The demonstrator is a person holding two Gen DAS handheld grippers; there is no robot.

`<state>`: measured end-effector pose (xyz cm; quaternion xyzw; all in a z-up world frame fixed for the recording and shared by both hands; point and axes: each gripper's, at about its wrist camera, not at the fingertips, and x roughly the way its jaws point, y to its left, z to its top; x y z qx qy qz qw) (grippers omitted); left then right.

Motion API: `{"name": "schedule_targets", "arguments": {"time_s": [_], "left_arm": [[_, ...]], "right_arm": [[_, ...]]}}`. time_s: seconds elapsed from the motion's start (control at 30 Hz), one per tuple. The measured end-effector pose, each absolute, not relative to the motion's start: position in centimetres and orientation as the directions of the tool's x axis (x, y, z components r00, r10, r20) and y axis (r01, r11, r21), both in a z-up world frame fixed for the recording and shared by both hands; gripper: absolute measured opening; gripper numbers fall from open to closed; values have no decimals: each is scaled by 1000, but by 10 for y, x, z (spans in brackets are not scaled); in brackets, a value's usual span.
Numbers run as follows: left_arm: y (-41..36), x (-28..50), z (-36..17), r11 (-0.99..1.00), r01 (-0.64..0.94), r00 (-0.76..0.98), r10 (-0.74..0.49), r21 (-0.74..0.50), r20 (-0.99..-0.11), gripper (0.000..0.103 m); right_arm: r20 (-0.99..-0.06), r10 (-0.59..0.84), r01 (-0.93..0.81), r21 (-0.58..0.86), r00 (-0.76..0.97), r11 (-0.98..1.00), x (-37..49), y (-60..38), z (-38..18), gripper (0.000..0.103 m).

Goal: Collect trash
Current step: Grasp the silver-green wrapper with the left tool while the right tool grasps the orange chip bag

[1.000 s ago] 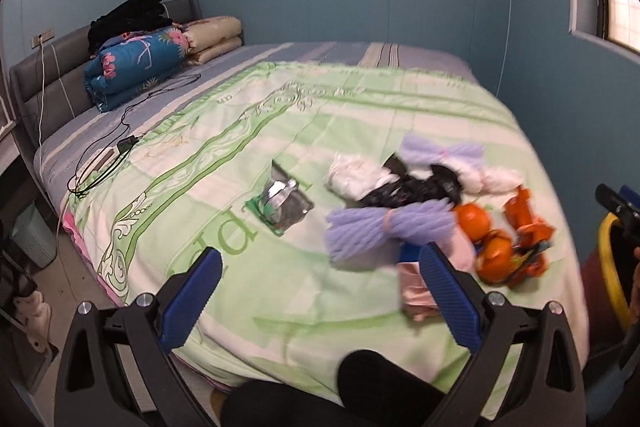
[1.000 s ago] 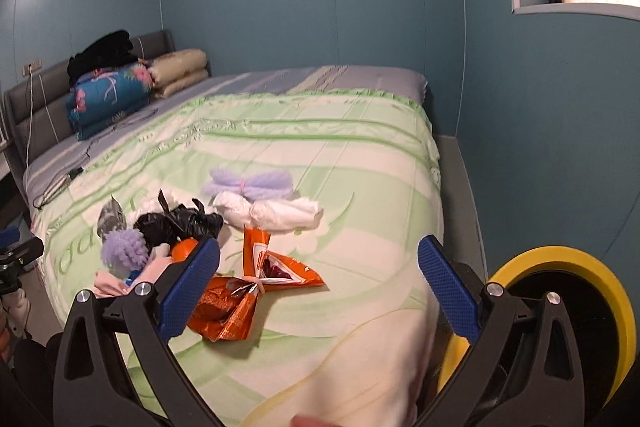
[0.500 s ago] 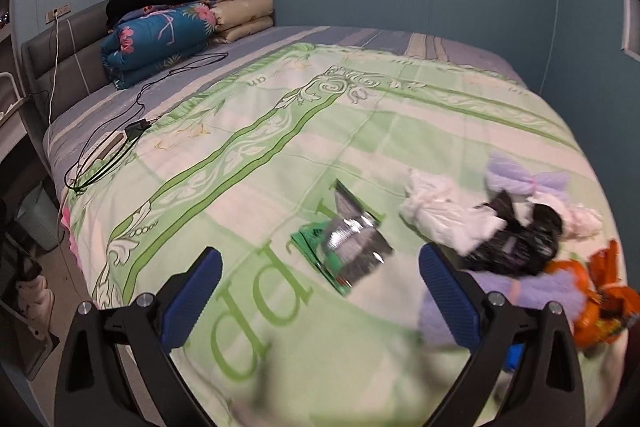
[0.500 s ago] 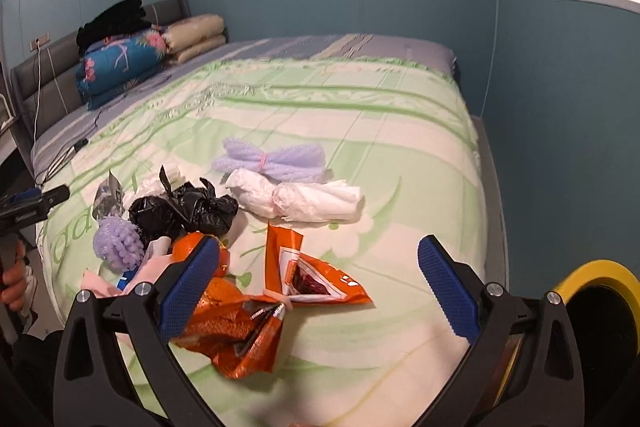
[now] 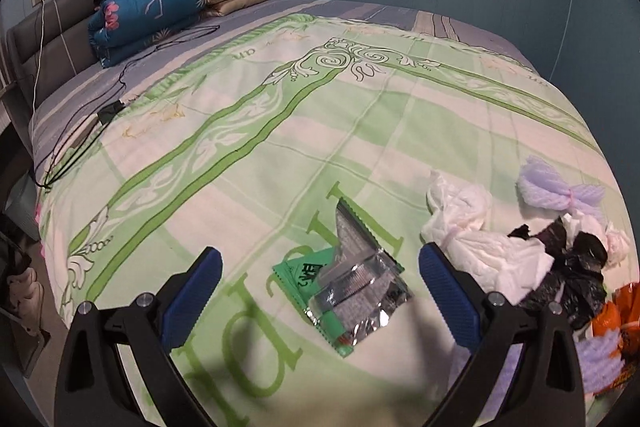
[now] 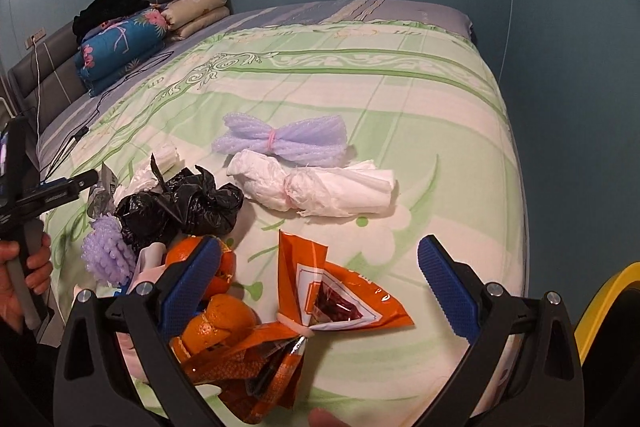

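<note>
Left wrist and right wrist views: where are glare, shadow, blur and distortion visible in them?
Left wrist view: glare on the silver foil wrapper; a dark shadow on the green blanket by the left gripper; fisheye bending with black corners. Right wrist view: overexposed white bundle; soft blur on the orange wrapper near the right gripper.

Green-and-cream scroll-pattern quilt. Green-and-silver foil wrapper. Orange snack bag. Black plastic bag. White tied bag. Lilac foam net. Blue floral folded duvet. Blue finger pads.
</note>
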<state>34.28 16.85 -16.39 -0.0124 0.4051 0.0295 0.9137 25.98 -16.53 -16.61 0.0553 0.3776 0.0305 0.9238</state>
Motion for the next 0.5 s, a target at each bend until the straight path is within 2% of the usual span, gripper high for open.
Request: {"name": "schedule_targets", "arguments": {"time_s": [0.2,0.3,0.5], "left_arm": [[165,357,-178,996,-91,660,66,7,-749,95],[161,359,-185,997,-73,659,47,-2,-750,95],[159,362,-195,998,-58,648,20,-23,-762,95]], "right_arm": [[-706,108,-17,135,700,991,266,-165,-176,94],[-718,105,-6,139,688,990,269,-167,-181,85],[-736,112,-3,147,668,989,275,-167,-188,77]]}}
